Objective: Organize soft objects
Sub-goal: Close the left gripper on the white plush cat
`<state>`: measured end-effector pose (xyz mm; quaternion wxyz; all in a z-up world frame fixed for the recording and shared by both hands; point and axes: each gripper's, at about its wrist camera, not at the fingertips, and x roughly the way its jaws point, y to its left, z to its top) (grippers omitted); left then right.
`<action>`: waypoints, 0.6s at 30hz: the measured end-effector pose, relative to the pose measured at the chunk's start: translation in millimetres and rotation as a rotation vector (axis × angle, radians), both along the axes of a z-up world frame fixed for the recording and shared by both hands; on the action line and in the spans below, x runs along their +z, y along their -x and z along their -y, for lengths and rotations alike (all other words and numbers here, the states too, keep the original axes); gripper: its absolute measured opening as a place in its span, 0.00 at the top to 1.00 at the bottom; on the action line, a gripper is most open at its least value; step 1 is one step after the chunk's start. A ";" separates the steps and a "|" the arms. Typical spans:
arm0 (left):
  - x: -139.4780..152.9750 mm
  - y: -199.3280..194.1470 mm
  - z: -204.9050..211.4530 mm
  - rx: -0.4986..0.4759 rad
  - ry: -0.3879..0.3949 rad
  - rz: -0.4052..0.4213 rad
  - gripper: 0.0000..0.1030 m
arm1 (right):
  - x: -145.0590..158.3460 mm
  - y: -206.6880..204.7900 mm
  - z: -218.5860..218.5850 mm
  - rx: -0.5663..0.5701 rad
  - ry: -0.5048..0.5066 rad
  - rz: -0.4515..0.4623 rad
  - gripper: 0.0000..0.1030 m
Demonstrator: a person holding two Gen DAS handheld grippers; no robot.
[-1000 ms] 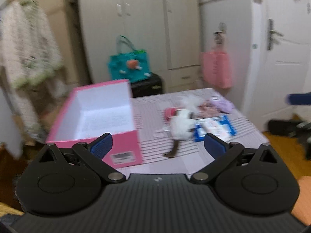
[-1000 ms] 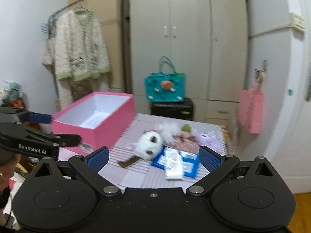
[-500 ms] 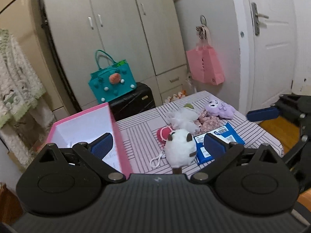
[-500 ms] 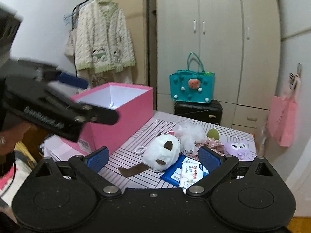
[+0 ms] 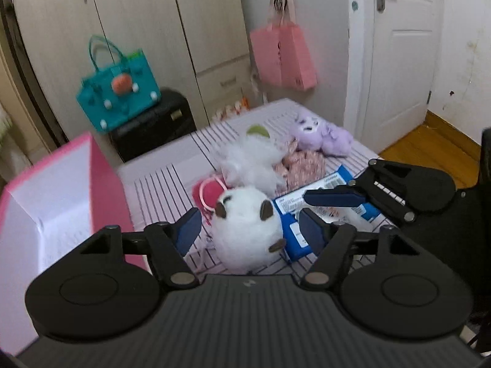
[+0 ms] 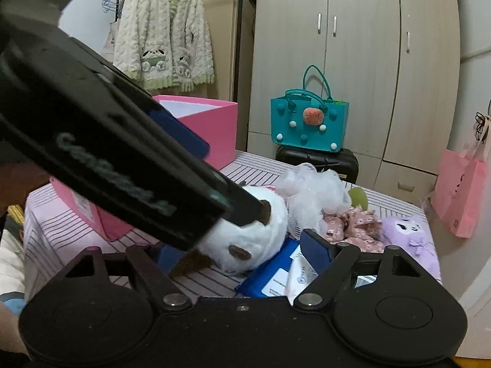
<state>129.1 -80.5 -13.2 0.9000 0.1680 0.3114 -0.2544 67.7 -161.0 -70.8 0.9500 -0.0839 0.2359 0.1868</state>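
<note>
A white plush (image 5: 245, 230) with brown ears lies on the striped table (image 5: 165, 187) beside an open pink box (image 5: 101, 184). My left gripper (image 5: 250, 230) straddles the plush and its jaws are closing, with a gap still showing at each pad. My right gripper (image 6: 242, 251) comes in from the right, also closing. One of its fingers (image 5: 334, 197) hovers over the blue packets (image 5: 294, 236), clear of the plush. In the right wrist view the left gripper's body hides the right gripper's left finger. Behind lie a white fluffy bundle (image 5: 251, 162), floral cloth (image 5: 303, 162) and a purple plush (image 5: 322, 135).
A red pouch (image 5: 208, 190) lies left of the plush. Beyond the table are a teal bag (image 6: 310, 122) on a black case (image 6: 319, 159), a wardrobe, a hanging pink paper bag (image 5: 285, 58) and a door (image 5: 399, 52). A cardigan (image 6: 162, 30) hangs on a rack.
Both grippers have dropped and closed in on the white plush, and their jaws have narrowed. The left gripper now cuts across the right wrist view.
</note>
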 end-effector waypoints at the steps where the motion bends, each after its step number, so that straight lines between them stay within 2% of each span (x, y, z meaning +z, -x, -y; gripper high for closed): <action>1: -3.9 -6.9 0.1 0.002 0.000 -0.029 0.34 | -2.3 -3.4 -1.7 -0.007 -0.001 -0.001 0.18; 6: -17.7 -29.9 1.1 0.031 0.015 -0.090 0.34 | -9.9 -18.0 -9.5 -0.029 0.025 -0.009 0.26; 10: -26.0 -49.7 -2.7 0.020 0.096 -0.240 0.34 | -12.4 -32.8 -15.3 0.008 0.062 -0.041 0.26; 12: -29.3 -53.1 -0.8 0.031 0.107 -0.249 0.34 | -11.1 -37.2 -14.2 0.018 0.044 -0.062 0.26; 16: -39.1 -57.3 -3.1 0.126 0.075 -0.216 0.34 | -12.8 -44.9 -7.2 0.017 -0.027 -0.123 0.27; 18: -42.2 -62.3 -6.0 0.136 0.091 -0.239 0.37 | -12.6 -46.0 -6.2 0.017 -0.043 -0.133 0.29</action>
